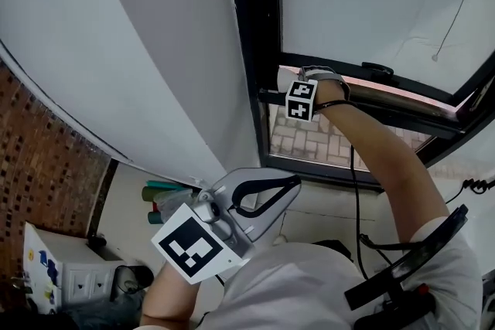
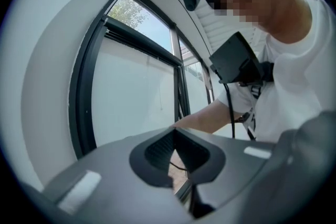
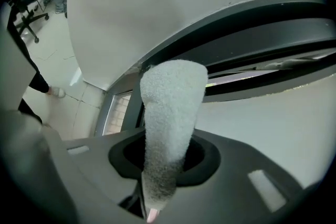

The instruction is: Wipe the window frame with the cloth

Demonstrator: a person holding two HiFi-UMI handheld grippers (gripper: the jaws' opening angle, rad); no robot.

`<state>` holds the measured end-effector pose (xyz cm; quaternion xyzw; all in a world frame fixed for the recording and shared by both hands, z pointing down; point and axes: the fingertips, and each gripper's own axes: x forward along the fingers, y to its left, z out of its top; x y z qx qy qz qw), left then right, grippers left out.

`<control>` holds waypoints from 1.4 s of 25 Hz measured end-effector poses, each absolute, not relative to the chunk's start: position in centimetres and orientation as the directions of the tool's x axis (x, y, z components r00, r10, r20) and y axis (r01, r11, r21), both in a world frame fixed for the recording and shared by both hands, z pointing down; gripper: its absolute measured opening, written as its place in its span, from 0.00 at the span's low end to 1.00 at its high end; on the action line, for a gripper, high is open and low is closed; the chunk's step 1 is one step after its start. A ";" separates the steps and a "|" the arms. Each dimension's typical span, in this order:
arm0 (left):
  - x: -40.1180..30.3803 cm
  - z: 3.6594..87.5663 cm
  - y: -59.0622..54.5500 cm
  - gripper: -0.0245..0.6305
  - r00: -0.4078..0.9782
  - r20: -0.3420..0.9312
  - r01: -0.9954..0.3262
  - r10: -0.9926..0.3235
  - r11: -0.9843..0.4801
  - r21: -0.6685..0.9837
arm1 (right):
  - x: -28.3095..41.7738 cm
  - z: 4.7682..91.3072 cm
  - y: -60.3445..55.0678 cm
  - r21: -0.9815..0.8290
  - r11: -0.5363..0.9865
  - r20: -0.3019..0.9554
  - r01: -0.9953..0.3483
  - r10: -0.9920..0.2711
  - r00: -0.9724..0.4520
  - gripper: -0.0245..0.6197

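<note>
The black window frame (image 1: 251,27) runs down the middle of the head view, with a crossbar (image 1: 387,106) going right. My right gripper (image 1: 292,86) is at the corner where they meet, shut on a white fluffy cloth (image 1: 283,77) that touches the frame. In the right gripper view the cloth (image 3: 170,107) sticks out of the shut gripper (image 3: 165,157) towards the dark frame (image 3: 252,18). My left gripper (image 1: 294,182) hangs low, away from the window frame (image 2: 84,86). It is shut (image 2: 176,131) with nothing in it.
A grey curved wall (image 1: 116,50) lies left of the frame, a brick surface (image 1: 39,158) beyond it. Green bottles (image 1: 162,193) and a white box (image 1: 69,278) sit below. Paving (image 1: 309,143) shows through the open window. A pull cord (image 1: 456,11) hangs on the pane.
</note>
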<state>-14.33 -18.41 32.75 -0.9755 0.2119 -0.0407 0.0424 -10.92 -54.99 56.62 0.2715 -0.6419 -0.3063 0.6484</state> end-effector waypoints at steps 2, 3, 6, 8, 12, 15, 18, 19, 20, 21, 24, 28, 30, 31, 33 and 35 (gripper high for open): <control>-14.5 32.8 -18.7 0.06 0.903 0.059 -0.420 -0.426 -0.903 -0.095 | -11.4 57.2 -55.2 0.734 0.677 0.678 0.056 -0.735 -0.004 0.20; -14.6 32.9 -18.7 0.06 0.901 0.059 -0.424 -0.430 -0.901 -0.094 | -11.6 57.5 -55.1 0.729 0.682 0.683 0.063 -0.730 -0.001 0.20; -14.8 33.3 -18.9 0.06 0.897 0.063 -0.432 -0.437 -0.898 -0.079 | -11.8 57.9 -54.8 0.716 0.692 0.695 0.091 -0.719 0.004 0.20; -14.8 33.6 -19.0 0.06 0.899 0.064 -0.429 -0.434 -0.900 -0.074 | -11.9 58.1 -54.4 0.707 0.700 0.703 0.104 -0.711 -0.001 0.20; -14.5 33.7 -18.9 0.06 0.906 0.067 -0.414 -0.418 -0.907 -0.076 | -12.4 58.8 -52.6 0.676 0.725 0.733 0.128 -0.680 -0.020 0.19; -13.9 33.6 -18.9 0.06 0.913 0.066 -0.399 -0.404 -0.914 -0.074 | -12.6 59.3 -51.0 0.663 0.734 0.746 0.147 -0.665 -0.041 0.19; -12.8 33.5 -19.0 0.06 0.923 0.065 -0.375 -0.380 -0.924 -0.078 | -12.7 59.4 -49.1 0.643 0.751 0.765 0.148 -0.640 -0.075 0.19; -12.3 33.5 -19.0 0.06 0.926 0.065 -0.368 -0.372 -0.927 -0.074 | -12.6 59.4 -48.5 0.640 0.754 0.768 0.149 -0.634 -0.087 0.19; -11.9 33.5 -19.1 0.06 0.930 0.065 -0.358 -0.363 -0.931 -0.071 | -12.4 59.4 -47.8 0.640 0.754 0.768 0.149 -0.633 -0.099 0.19; -11.3 33.5 -19.2 0.06 0.934 0.065 -0.345 -0.350 -0.936 -0.071 | -12.0 59.2 -47.2 0.642 0.752 0.766 0.147 -0.633 -0.109 0.19; -9.2 33.2 -19.2 0.06 0.954 0.060 -0.287 -0.292 -0.955 -0.078 | -10.2 58.3 -45.3 0.656 0.744 0.755 0.126 -0.642 -0.131 0.19; -5.7 32.9 -18.7 0.06 0.974 0.055 -0.216 -0.221 -0.972 -0.089 | -6.9 56.9 -43.0 0.675 0.731 0.737 0.100 -0.658 -0.155 0.19; -3.4 32.8 -18.3 0.06 0.983 0.053 -0.170 -0.175 -0.981 -0.091 | -4.0 56.5 -42.1 0.683 0.727 0.728 0.071 -0.670 -0.142 0.19; -2.3 32.8 -18.2 0.06 0.987 0.051 -0.145 -0.150 -0.985 -0.091 | -2.2 56.3 -41.8 0.687 0.725 0.725 0.054 -0.677 -0.131 0.19; 0.0 32.8 -17.8 0.06 0.993 0.043 -0.108 -0.112 -0.990 -0.090 | 1.2 56.1 -41.3 0.693 0.720 0.719 0.028 -0.687 -0.107 0.19; 2.3 32.8 -17.2 0.06 0.996 0.043 -0.077 -0.081 -0.993 -0.090 | 4.9 55.9 -40.6 0.698 0.716 0.714 0.002 -0.696 -0.079 0.19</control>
